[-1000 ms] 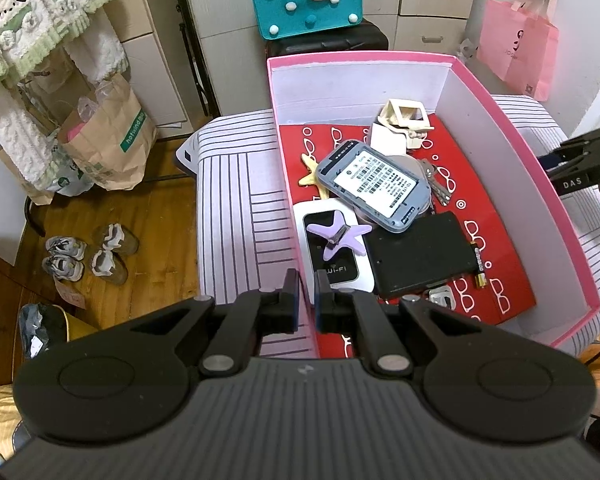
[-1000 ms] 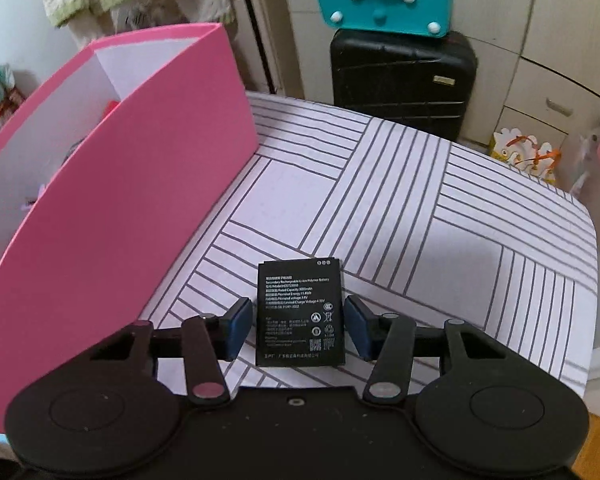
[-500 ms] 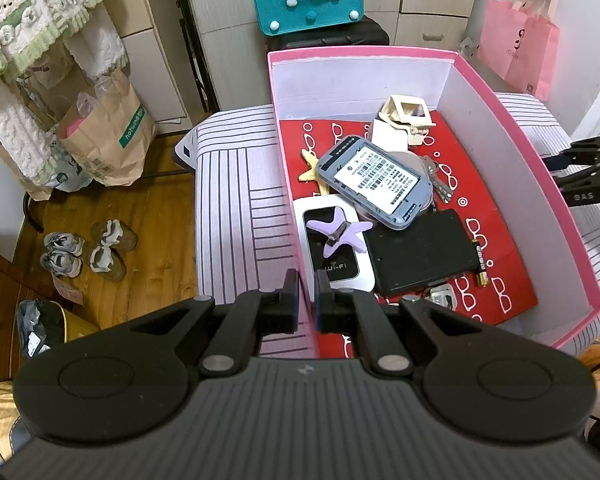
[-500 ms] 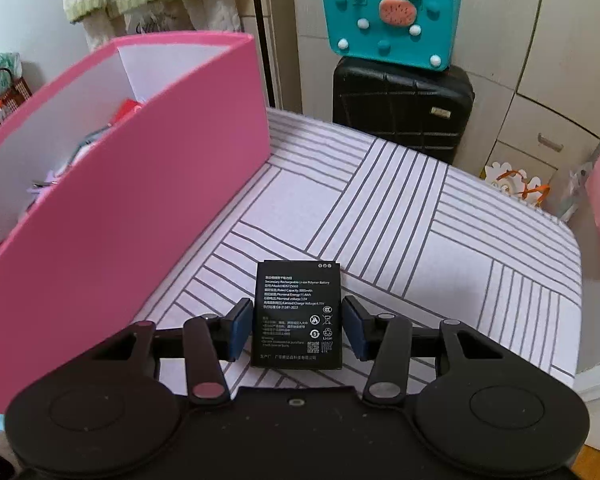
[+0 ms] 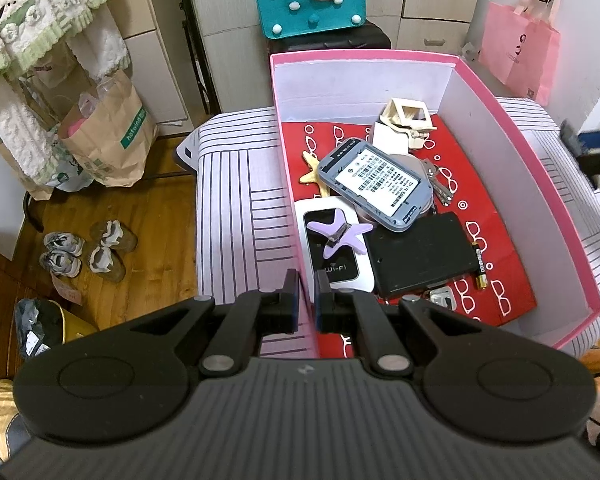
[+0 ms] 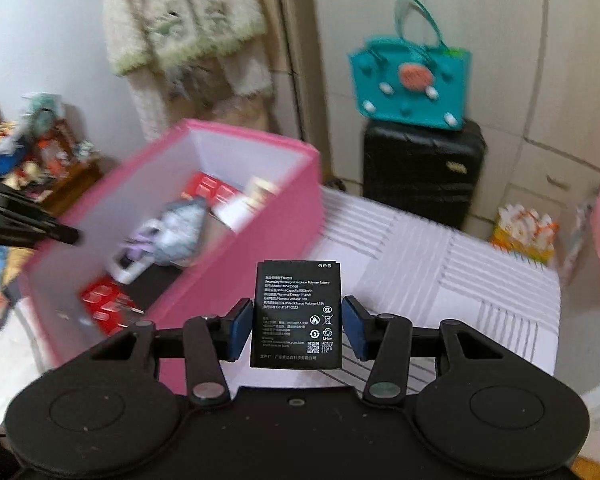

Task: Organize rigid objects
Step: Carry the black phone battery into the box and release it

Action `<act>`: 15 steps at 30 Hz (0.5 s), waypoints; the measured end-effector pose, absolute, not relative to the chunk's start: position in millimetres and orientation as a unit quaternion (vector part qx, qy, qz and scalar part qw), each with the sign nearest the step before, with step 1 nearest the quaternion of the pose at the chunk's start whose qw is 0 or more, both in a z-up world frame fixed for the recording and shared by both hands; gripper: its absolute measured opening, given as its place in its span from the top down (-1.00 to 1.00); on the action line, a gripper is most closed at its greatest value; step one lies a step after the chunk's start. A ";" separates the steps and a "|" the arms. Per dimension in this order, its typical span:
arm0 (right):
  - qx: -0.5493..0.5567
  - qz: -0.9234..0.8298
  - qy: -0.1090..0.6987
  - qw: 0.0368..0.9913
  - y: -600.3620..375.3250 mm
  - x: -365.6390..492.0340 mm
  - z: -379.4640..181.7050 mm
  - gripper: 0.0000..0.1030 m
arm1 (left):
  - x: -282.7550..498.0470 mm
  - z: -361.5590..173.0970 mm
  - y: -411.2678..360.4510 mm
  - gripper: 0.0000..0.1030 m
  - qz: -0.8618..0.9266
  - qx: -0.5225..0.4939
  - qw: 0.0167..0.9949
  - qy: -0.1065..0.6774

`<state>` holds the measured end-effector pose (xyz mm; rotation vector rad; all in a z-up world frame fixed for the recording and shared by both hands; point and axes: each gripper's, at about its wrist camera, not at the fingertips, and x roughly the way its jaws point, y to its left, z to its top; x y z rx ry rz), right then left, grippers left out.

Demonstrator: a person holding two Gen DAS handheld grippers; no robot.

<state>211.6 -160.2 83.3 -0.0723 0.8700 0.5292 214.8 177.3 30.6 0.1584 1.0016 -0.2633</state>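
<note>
My right gripper (image 6: pixel 296 328) is shut on a black flat battery (image 6: pixel 296 312), its blue pads pressing on the two long sides; it hangs above the striped table (image 6: pixel 460 264), to the right of the pink box (image 6: pixel 260 216). My left gripper (image 5: pixel 307 300) is shut on the near left wall of the pink box (image 5: pixel 540 184). Inside lie a grey phone shell (image 5: pixel 374 184), a white Wi-Fi router (image 5: pixel 332 272), a purple starfish (image 5: pixel 338 232), a black flat device (image 5: pixel 420 256), keys and a small AA battery (image 5: pixel 480 264). The right view is blurred.
A teal bag (image 6: pixel 412 80) sits on a black suitcase (image 6: pixel 420 172) behind the table. A pink shopping bag (image 5: pixel 520 52) hangs at the right. On the wooden floor to the left are a paper bag (image 5: pixel 108 140) and shoes (image 5: pixel 84 252).
My right gripper has lifted the battery off the table and swung up, so the box's inside now shows. The left gripper has kept still on the box wall.
</note>
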 end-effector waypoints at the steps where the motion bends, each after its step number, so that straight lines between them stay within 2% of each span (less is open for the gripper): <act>1: -0.037 0.264 0.413 0.871 -155.2 209.6 90.4 -0.05 | 213.6 31.1 177.5 0.88 -0.125 0.075 0.867 0.477; 8: -0.091 0.343 0.402 0.844 -94.8 196.2 111.5 -0.05 | 213.8 32.8 181.0 0.88 -0.124 0.066 0.867 0.478; 15: -0.114 0.405 0.450 0.788 -32.6 214.4 79.9 -0.05 | 210.8 31.3 180.4 0.87 -0.125 0.069 0.869 0.473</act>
